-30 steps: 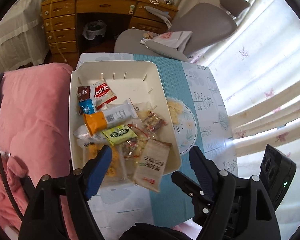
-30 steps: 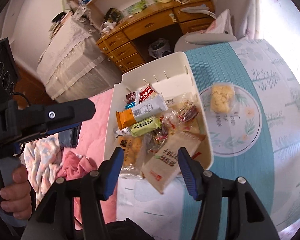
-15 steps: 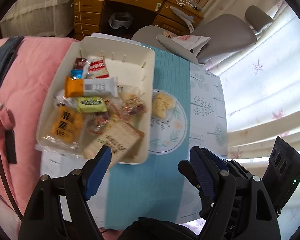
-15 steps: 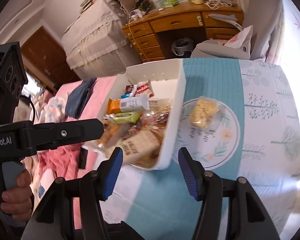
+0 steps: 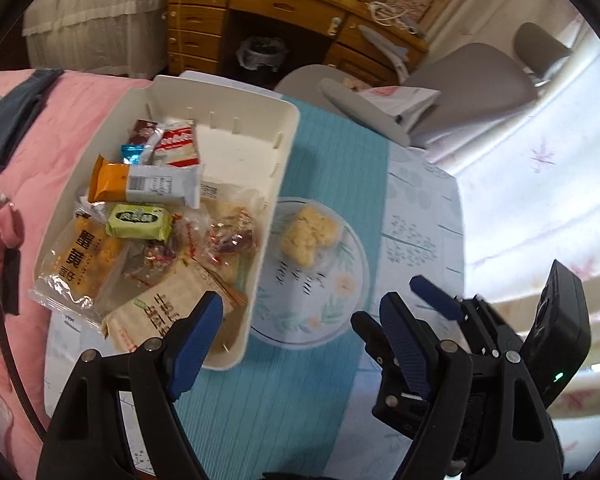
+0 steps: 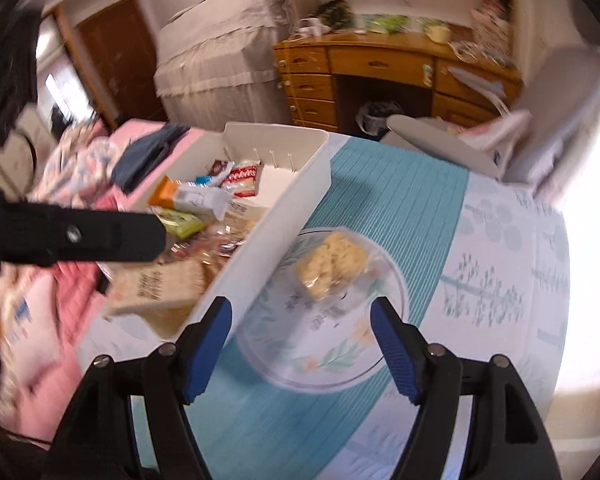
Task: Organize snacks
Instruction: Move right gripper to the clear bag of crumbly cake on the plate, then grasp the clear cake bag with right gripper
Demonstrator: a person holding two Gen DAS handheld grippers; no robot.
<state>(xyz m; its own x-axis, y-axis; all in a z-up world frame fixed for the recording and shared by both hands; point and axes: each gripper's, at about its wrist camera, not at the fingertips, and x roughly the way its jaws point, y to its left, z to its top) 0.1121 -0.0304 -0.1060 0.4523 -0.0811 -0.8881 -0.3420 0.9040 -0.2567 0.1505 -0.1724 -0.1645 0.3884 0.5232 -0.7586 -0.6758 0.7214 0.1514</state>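
snacks fill the white bin [image 5: 284,148] at your ten o'clock. one wrapped cake [image 6: 332,260] sits alone at twelve, still to go in. your right gripper [image 6: 300,320] has just been opening, empty. your left gripper [image 5: 300,320] is wide, empty.

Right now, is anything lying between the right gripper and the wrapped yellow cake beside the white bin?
Only bare tablecloth with its printed ring. Right wrist view: right gripper open, empty, the clear-wrapped yellow cake just ahead.
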